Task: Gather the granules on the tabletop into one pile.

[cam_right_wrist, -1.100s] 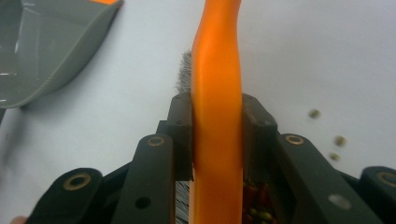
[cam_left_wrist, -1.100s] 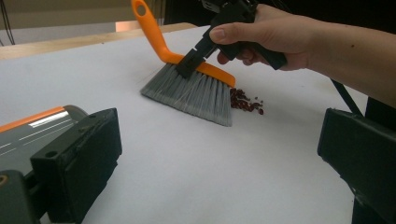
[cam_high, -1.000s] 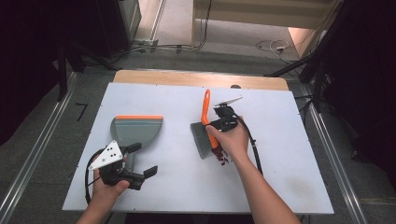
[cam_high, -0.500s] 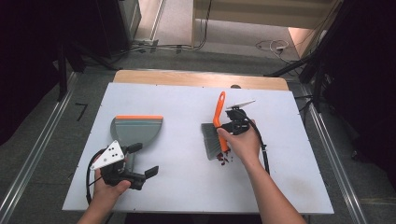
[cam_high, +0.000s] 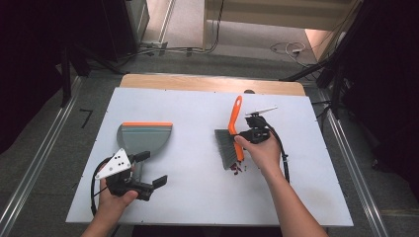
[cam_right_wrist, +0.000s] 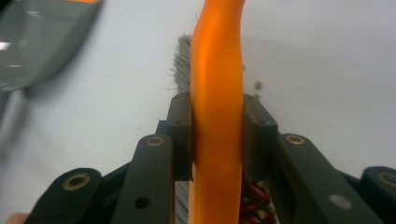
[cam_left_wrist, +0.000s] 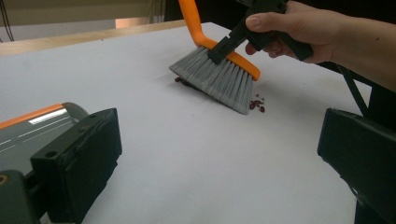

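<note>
Brush shifted right across white table — right gripper fingers clamped on it; left gripper fingers apart.

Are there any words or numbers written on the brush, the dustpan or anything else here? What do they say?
None: no words, numbers or brand marks can be read anywhere.
The brush has a plain orange handle and grey bristles.
The dustpan is plain grey with an orange edge.
The grey plate on the left gripper has small holes, no writing.
The white table bears no label.
</note>
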The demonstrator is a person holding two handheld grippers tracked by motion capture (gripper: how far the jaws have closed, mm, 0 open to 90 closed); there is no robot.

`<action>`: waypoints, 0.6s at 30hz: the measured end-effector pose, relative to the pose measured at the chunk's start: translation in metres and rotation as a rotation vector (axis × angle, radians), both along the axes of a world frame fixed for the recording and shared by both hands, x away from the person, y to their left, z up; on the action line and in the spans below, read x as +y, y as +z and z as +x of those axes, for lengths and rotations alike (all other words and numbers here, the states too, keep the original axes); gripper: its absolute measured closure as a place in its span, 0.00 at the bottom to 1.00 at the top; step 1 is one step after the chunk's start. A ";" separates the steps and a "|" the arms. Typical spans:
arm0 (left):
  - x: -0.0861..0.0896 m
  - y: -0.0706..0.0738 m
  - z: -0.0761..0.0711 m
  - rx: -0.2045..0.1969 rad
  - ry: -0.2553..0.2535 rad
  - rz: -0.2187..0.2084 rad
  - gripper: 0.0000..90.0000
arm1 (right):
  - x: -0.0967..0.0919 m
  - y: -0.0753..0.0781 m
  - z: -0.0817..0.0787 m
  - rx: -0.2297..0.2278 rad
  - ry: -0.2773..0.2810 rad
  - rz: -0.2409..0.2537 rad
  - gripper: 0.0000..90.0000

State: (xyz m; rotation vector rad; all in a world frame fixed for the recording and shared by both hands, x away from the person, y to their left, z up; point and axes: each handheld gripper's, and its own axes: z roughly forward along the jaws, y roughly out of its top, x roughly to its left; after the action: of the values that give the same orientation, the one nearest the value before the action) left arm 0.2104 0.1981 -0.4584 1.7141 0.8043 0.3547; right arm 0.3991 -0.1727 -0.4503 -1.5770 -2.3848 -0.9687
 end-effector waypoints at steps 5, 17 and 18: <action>0.000 0.000 0.001 0.002 0.002 0.002 0.01 | -0.001 0.018 -0.005 -0.040 0.044 0.041 0.76; 0.001 0.000 0.001 0.002 0.008 -0.008 0.01 | 0.002 0.066 -0.045 -0.273 0.486 -0.221 0.76; 0.001 0.000 0.001 0.002 0.007 -0.008 0.01 | 0.002 0.064 -0.048 -0.274 0.530 -0.248 0.76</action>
State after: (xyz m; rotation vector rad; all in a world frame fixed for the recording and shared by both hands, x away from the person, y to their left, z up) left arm 0.2116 0.1989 -0.4589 1.7046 0.8124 0.3539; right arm 0.3507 -0.1708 -0.3866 -0.8112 -2.9770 -0.8379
